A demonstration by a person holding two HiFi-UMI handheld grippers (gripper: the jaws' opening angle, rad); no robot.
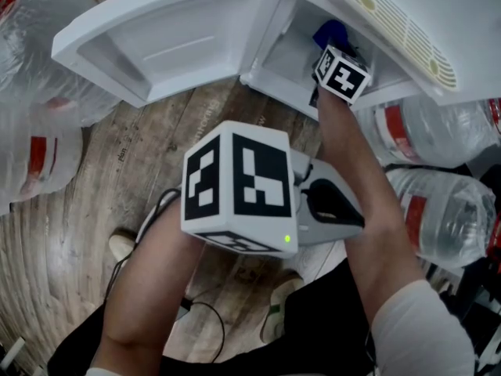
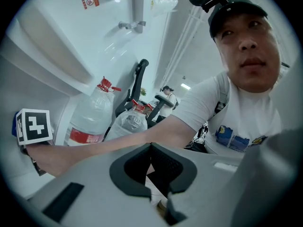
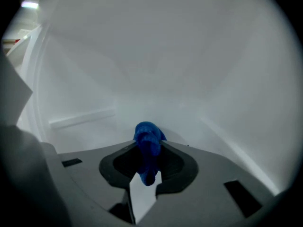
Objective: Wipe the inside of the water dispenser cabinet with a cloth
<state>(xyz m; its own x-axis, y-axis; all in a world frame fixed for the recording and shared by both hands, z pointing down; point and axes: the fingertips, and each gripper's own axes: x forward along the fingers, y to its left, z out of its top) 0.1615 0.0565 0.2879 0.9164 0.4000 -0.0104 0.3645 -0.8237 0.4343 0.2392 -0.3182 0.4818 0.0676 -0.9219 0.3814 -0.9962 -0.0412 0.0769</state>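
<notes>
Two grippers: one per hand; left gripper [image 2: 151, 148] at centre of the head view, right gripper [image 3: 148, 145] at upper right, reaching into the cabinet [image 1: 283, 59]
Cloth position: one blue cloth [image 3: 146, 134], bunched at the right gripper's tips inside the white cabinet; contact with the wall cannot be told
Right gripper state: jaws pinched on the cloth, which protrudes ahead of them
Left gripper state: jaws pressed together, nothing between them; held outside the cabinet over the wood floor [image 1: 117, 178]
Door count: one cabinet door [image 1: 156, 41], swung open, upper left
Bottle count: at least four water bottles [image 1: 438, 214], along left and right frame edges
</notes>
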